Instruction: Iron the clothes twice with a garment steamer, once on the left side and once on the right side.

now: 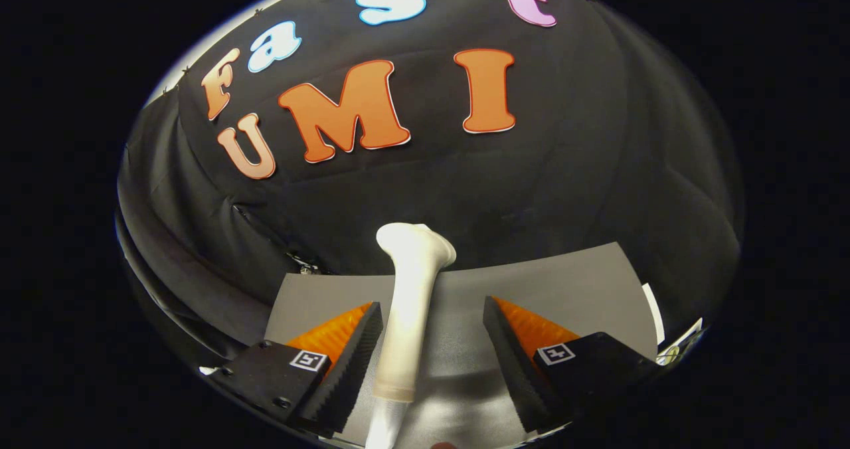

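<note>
Gripper view, claw: the claw point(431, 343) is spread wide, one finger on either side of the steamer and neither pressing on it; the left finger stands just beside the handle, the right well apart.
Gripper view, steamer: the cream-white plastic garment steamer with a slim handle and a flared head point(410, 303) stands upright between the fingers, its head rising beyond the fingertips.
Gripper view, worktop: the flat grey worktop point(571, 283) carries the steamer and runs back to the black cloth booth wall point(597, 170).
Why so placed: I judge the fingers are straddling the handle so they can close on it mid-length, below the head; the upright stance leaves the handle free to take from the side.
Stage: the steamer looks not yet gripped, so neither pass over the clothes seems begun.
Hidden or unclear: the steamer's lower end is cut off between the finger bases, so I cannot tell what it rests on. I cannot make out any garment. Small pale items past the right finger are too small to name.
</note>
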A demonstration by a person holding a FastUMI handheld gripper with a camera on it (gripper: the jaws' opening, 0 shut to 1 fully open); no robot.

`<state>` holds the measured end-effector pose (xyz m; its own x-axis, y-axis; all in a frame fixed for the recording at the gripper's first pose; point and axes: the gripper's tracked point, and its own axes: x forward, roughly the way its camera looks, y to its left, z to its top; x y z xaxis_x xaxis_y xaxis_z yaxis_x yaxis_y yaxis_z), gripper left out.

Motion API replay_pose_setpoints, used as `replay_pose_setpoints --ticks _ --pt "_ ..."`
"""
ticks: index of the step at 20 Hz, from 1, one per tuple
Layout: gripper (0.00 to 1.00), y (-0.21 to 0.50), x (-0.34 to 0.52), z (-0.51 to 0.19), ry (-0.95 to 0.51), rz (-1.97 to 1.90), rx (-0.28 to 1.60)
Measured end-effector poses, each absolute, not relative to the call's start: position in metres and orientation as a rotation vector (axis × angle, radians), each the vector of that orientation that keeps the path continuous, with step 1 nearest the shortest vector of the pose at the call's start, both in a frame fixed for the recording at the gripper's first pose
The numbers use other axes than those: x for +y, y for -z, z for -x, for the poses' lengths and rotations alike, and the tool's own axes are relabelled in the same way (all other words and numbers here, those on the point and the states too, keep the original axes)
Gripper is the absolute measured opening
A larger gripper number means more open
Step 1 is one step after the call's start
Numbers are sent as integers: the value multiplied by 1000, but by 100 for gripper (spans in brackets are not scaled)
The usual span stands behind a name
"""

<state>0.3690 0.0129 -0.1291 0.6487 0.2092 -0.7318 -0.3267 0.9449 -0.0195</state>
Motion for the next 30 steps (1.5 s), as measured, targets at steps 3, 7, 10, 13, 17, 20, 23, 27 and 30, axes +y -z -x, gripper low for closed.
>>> replay_pose_setpoints --ticks 3,7,10,13,17,20,23,27,30 --pt "98 147 20 -372 -318 141 868" --pt "91 170 23 -381 -293 134 931" --pt "85 187 26 -380 -285 112 985" --pt "73 199 30 -376 -283 80 1031" --pt "55 198 36 -371 -287 28 1025" --pt "47 195 42 -364 -293 -40 1019" --pt "44 190 45 -361 -265 -58 980" --pt "41 175 51 -344 -219 4 886" --pt "41 167 58 -323 -187 -37 845"
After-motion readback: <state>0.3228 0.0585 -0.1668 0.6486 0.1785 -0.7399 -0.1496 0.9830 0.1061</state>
